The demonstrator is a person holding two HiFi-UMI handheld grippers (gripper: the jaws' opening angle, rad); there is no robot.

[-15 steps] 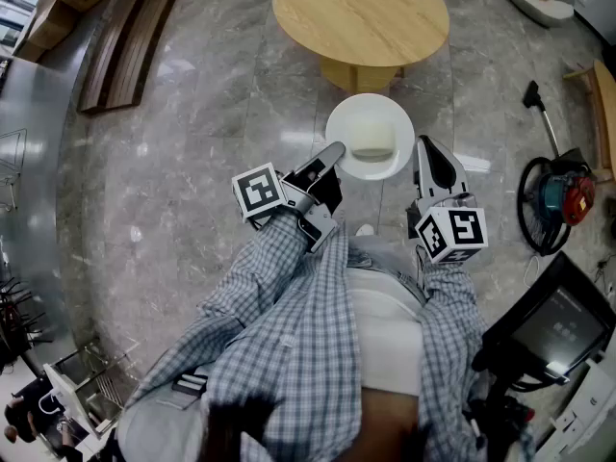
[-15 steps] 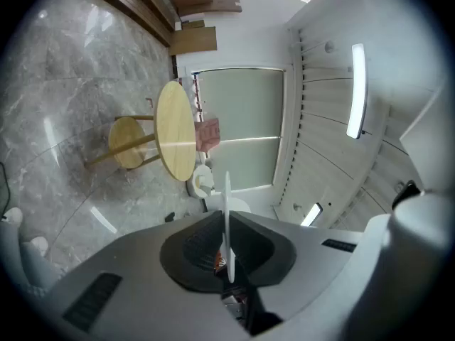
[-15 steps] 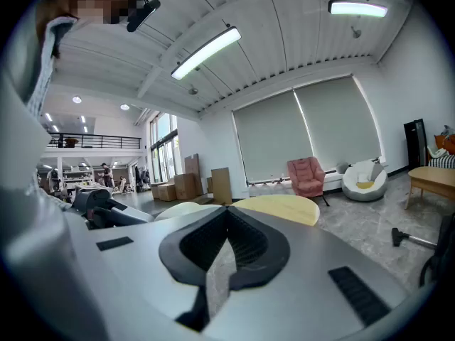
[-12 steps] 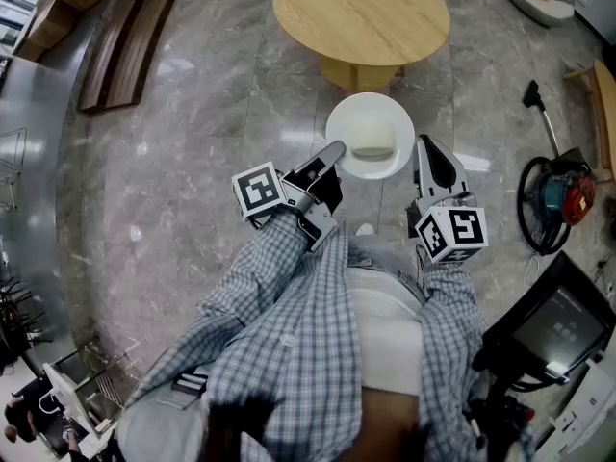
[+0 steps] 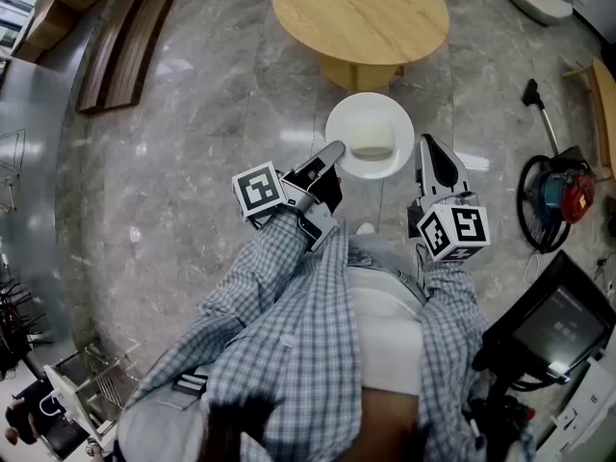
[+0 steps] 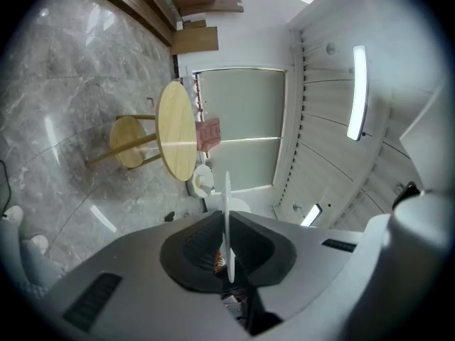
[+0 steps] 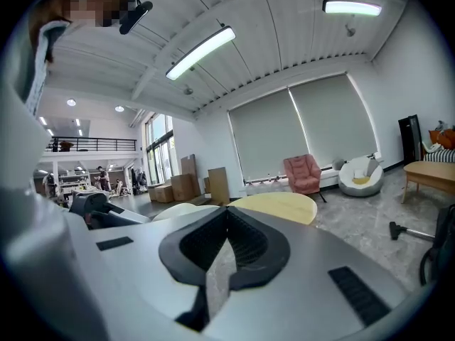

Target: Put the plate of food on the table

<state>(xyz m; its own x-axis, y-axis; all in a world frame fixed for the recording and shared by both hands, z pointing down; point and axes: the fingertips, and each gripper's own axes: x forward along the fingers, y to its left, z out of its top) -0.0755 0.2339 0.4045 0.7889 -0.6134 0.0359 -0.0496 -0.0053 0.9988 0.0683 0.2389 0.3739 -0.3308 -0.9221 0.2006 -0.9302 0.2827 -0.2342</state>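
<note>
A white plate [image 5: 371, 128] hangs over the marble floor, just short of the round wooden table [image 5: 361, 12]. A pale piece of food [image 5: 373, 150] lies near its closer edge. My left gripper [image 5: 332, 152] is shut on the plate's left rim. In the left gripper view the plate [image 6: 227, 197] shows edge-on as a thin white line between the closed jaws of the left gripper [image 6: 227, 254], with the table [image 6: 176, 130] beyond. My right gripper [image 5: 424, 145] sits at the plate's right edge. Its jaws are shut in the right gripper view [image 7: 226, 222], and no rim shows between them.
A red and teal vacuum cleaner [image 5: 558, 195] with a hose stands on the floor to the right. A machine with a dark screen [image 5: 558, 330] is at the lower right. A wooden bench [image 5: 125, 37] lies at the upper left. A pink armchair [image 7: 302, 172] stands by the far window.
</note>
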